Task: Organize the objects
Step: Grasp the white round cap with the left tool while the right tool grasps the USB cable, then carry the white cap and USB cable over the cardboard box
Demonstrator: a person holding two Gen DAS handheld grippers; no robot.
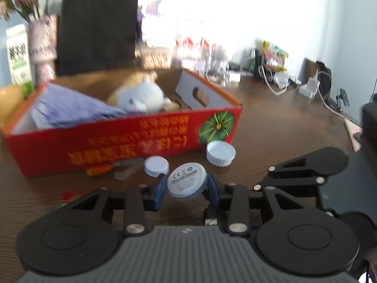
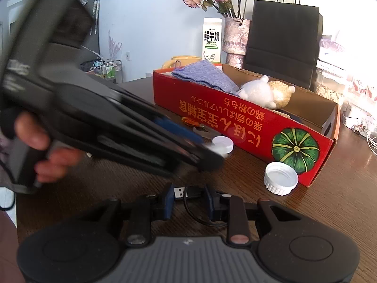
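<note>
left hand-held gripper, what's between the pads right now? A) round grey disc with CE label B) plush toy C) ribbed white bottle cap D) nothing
A: in the left wrist view the left hand-held gripper has its blue pads against both sides of the round grey disc with the printed CE marks, while the ribbed white cap sits on the table by the red box.

"鮮牛奶" and "FRESH MILK" were printed on the milk carton (image 2: pixel 212 40) at the far side. A CE mark was seen on the grey disc (image 1: pixel 187 179), and upside-down Japanese lettering on the red box (image 2: pixel 245 127).
</note>
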